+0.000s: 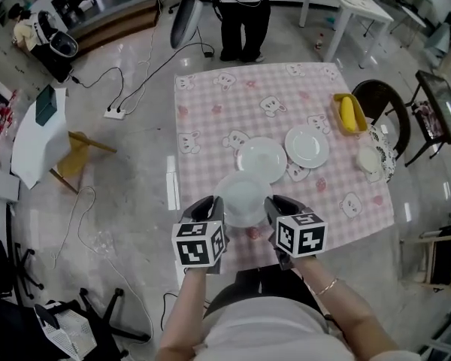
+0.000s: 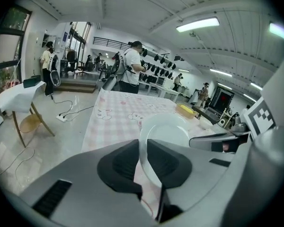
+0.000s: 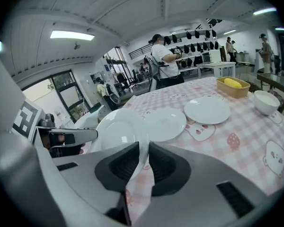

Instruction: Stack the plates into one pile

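A white plate (image 1: pixel 243 196) hangs just above the near edge of the pink checked table (image 1: pixel 210 104), held by its rim from both sides. My left gripper (image 1: pixel 214 204) is shut on its left rim, the thin edge pinched between the dark pads (image 2: pixel 118 167). At the opposite rim my right gripper (image 1: pixel 274 204) is shut on the same plate (image 3: pixel 113 131). Two more white plates lie flat side by side further in, one in the middle (image 1: pixel 261 159) and one to its right (image 1: pixel 307 146). The right gripper view shows both, the middle plate (image 3: pixel 165 123) and the right plate (image 3: pixel 207 110).
A small white bowl (image 1: pixel 368 159) sits near the table's right edge, and a yellow basket (image 1: pixel 349 113) stands at the back right. A person (image 1: pixel 243 13) stands at the far side. A dark chair (image 1: pixel 387 104) is on the right; cables and a white side table (image 1: pixel 37 138) are on the left.
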The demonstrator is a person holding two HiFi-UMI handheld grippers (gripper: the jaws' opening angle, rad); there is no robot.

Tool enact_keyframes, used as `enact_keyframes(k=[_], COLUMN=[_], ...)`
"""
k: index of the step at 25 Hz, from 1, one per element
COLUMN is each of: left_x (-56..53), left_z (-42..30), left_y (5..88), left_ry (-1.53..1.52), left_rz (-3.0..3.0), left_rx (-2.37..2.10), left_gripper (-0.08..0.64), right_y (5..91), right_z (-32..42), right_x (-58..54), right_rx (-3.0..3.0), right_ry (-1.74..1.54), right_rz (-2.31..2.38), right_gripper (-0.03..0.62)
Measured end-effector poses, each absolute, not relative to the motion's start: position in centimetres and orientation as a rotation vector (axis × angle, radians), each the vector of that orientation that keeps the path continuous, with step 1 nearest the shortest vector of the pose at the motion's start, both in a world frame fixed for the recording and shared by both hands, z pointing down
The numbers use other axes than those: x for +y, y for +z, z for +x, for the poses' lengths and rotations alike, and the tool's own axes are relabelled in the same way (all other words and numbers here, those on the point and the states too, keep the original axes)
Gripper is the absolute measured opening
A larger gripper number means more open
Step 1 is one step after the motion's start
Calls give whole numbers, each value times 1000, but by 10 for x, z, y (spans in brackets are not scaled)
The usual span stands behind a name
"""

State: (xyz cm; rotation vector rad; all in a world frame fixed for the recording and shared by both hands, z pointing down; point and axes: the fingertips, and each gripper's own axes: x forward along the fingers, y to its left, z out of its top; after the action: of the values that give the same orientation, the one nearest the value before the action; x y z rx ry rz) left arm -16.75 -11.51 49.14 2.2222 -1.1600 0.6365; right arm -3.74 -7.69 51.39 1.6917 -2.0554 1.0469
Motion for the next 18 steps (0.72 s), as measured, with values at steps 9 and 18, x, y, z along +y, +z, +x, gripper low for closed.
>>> enact_keyframes(k=[9, 18], left_x=[-140, -182], left_z=[-113, -78], left_y=[482, 488], left_ry=[642, 688], left_rz=[2299, 2311], left_rx=[-1086, -1085], left_gripper=[74, 74], right_y=[493, 503], right_z=[16, 48], right_x=[-94, -128], right_rx=[-2036, -2004], right_ry=[996, 1026], right_rz=[1825, 1872], right_gripper=[61, 60])
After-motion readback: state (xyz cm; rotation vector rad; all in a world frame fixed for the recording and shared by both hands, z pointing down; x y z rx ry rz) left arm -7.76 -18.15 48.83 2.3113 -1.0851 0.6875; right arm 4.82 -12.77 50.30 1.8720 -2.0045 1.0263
